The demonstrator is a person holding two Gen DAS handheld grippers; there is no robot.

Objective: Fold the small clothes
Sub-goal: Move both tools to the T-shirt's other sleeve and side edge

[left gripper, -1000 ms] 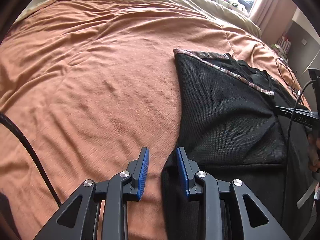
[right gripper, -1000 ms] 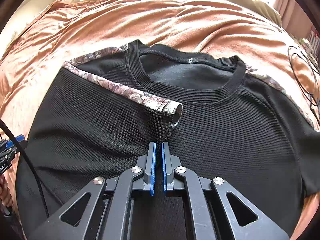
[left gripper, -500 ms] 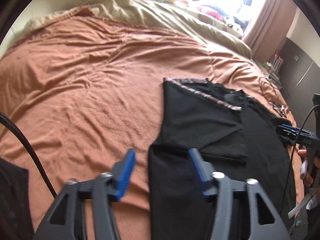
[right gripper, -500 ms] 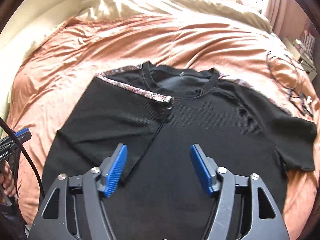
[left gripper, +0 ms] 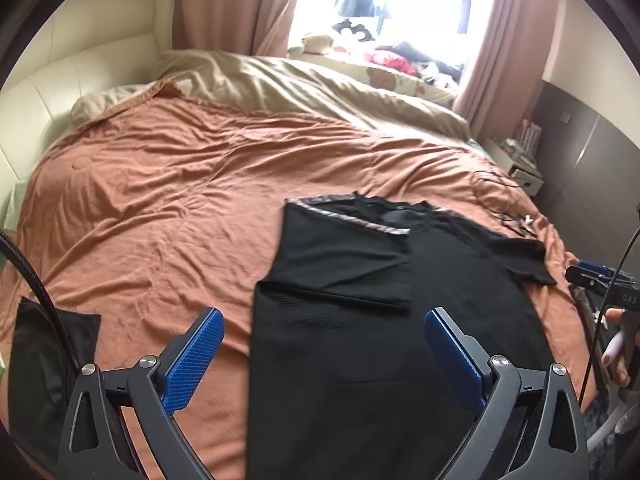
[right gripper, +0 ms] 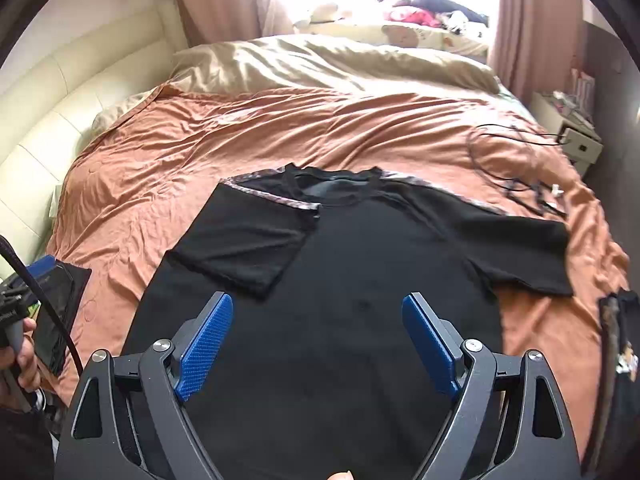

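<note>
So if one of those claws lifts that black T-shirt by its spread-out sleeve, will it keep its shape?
Probably not. The black T-shirt lies limp on the orange bedspread, and its folded sleeve lies flat, so it would likely droop. The thin knit looks light. Its ribbed surface probably grips rather than slips.

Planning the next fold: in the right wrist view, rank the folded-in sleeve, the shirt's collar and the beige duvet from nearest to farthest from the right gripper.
1. Folded-in sleeve, just ahead, left.
2. Collar, farther up, centre.
3. Beige duvet, at the bed's far end.
</note>
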